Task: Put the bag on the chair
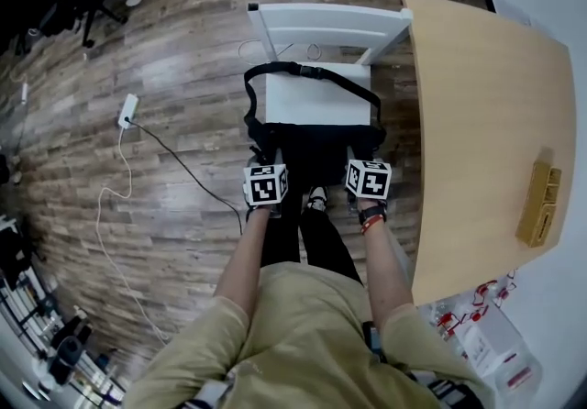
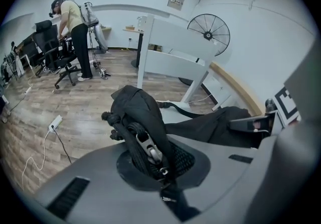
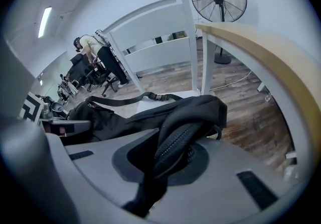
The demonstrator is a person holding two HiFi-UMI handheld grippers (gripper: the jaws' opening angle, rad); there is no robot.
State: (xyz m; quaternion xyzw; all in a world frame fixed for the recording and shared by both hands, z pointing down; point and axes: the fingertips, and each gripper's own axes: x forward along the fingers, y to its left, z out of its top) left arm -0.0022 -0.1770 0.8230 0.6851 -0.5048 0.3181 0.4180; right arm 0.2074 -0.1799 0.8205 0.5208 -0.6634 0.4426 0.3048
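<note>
A black bag hangs stretched between my two grippers at the front edge of a white chair. Its strap lies looped over the seat. My left gripper is shut on the bag's left end, where folded fabric and a zipper pull sit pinched between the jaws. My right gripper is shut on the bag's right end, its jaws clamping a bunched zipper edge. The chair's backrest stands beyond the bag.
A curved wooden table stands close on the right of the chair, with a wooden box on it. A power strip and cable lie on the floor at left. A floor fan and a person by office chairs are farther off.
</note>
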